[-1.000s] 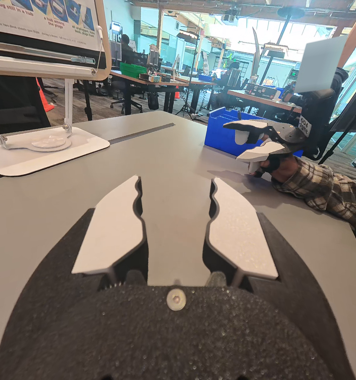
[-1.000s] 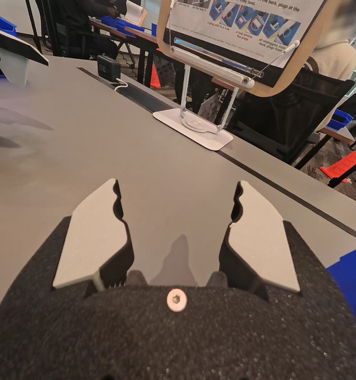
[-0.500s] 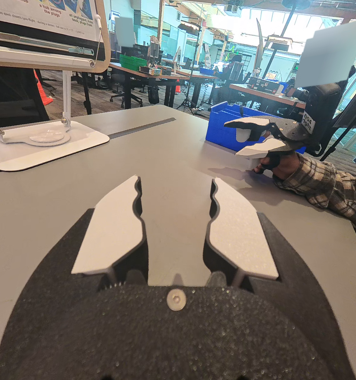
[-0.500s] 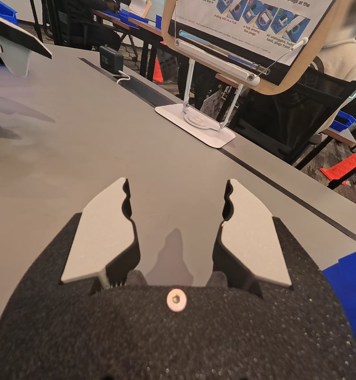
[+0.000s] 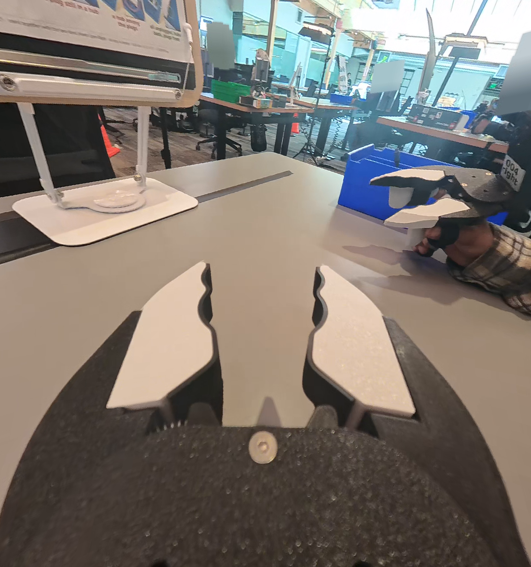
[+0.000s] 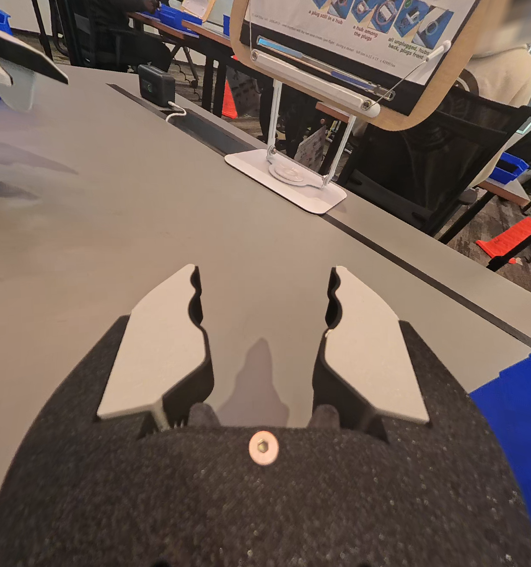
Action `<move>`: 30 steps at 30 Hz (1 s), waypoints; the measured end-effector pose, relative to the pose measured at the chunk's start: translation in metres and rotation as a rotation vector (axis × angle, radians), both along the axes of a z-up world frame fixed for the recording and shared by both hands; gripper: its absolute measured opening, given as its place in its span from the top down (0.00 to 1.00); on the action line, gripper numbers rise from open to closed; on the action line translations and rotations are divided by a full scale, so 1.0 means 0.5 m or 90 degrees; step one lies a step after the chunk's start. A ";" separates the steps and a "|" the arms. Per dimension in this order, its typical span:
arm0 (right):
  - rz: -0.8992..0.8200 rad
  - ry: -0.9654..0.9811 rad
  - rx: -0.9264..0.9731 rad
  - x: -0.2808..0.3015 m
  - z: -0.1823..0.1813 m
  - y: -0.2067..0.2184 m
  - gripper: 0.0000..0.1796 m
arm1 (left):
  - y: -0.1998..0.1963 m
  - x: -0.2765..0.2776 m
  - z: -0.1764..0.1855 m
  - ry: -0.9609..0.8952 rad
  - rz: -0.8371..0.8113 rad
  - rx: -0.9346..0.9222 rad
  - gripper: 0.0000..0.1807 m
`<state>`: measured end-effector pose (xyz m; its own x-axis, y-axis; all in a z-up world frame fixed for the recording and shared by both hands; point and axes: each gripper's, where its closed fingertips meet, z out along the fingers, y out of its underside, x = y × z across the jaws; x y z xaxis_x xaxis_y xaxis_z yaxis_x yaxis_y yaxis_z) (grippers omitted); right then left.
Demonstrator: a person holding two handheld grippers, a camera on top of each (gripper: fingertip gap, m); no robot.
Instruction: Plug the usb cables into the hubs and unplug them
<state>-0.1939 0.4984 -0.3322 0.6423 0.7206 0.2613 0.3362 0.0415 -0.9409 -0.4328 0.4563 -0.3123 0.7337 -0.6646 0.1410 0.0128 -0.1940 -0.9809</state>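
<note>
My left gripper (image 5: pixel 261 270) is open and empty, low over the bare grey table (image 5: pixel 258 221). My right gripper (image 6: pixel 265 270) is also open and empty over the same table (image 6: pixel 166 214). In the left wrist view the right gripper (image 5: pixel 379 202) shows at the far right, held by a gloved hand in a plaid sleeve, in front of a blue bin (image 5: pixel 362 184). In the right wrist view the left gripper (image 6: pixel 28 82) shows at the top left edge. No USB cable or hub shows in either view.
A white stand with an instruction sheet rests on its base plate (image 5: pixel 104 211) at the table's far side; it also shows in the right wrist view (image 6: pixel 285 181). A black box with a white cable (image 6: pixel 155 84) sits by the table's dark seam. The blue bin (image 6: pixel 519 445) is at my right.
My right gripper's jaws have narrowed somewhat but stay open. Both views have swung a little toward the stand. The left jaws keep the same gap.
</note>
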 end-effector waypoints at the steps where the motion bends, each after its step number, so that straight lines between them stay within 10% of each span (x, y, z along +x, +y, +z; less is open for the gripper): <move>1: -0.002 0.002 0.001 0.002 0.001 0.000 0.57 | 0.000 -0.002 0.001 0.000 0.003 0.001 0.65; 30: 0.007 -0.012 -0.010 -0.002 -0.009 0.001 0.63 | 0.003 -0.004 -0.013 0.021 0.008 -0.015 0.65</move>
